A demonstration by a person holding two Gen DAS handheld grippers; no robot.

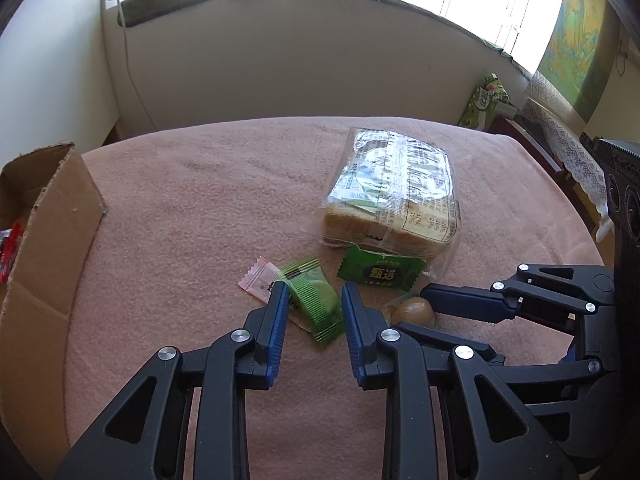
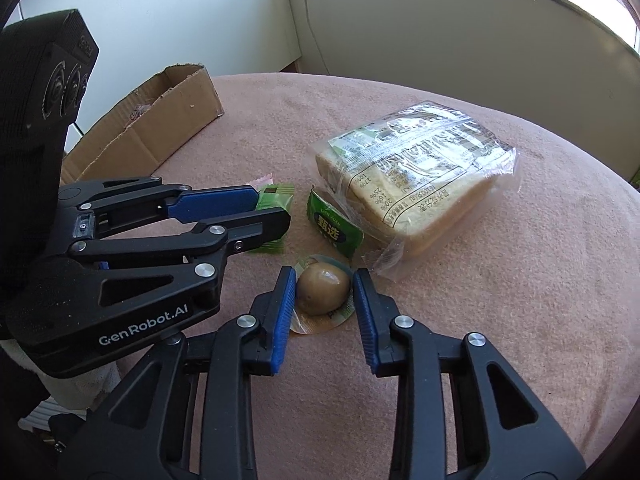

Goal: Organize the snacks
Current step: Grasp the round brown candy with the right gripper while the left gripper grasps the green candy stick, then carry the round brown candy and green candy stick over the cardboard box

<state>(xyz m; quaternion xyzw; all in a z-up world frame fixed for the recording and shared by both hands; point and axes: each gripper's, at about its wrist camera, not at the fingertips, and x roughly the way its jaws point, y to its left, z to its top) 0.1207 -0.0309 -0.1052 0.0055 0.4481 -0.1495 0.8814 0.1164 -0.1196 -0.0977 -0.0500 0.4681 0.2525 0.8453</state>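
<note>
My left gripper (image 1: 314, 296) is open, its fingers on either side of a light green striped snack packet (image 1: 316, 300) that lies over a pink packet (image 1: 260, 282) on the pink tablecloth (image 1: 192, 208). My right gripper (image 2: 324, 284) is open around a brown egg in clear wrap (image 2: 322, 292), fingers close to it on both sides. A dark green packet (image 1: 380, 272) and a bagged loaf of sliced bread (image 1: 394, 192) lie just beyond. In the right wrist view the left gripper (image 2: 268, 208) reaches over the light green packet (image 2: 276, 196).
An open cardboard box (image 1: 52, 232) stands at the table's left edge, with red packaging inside; it shows far left in the right wrist view (image 2: 160, 128). A wall and windowsill run behind the table. A green tissue pack (image 1: 484, 100) sits off the far right.
</note>
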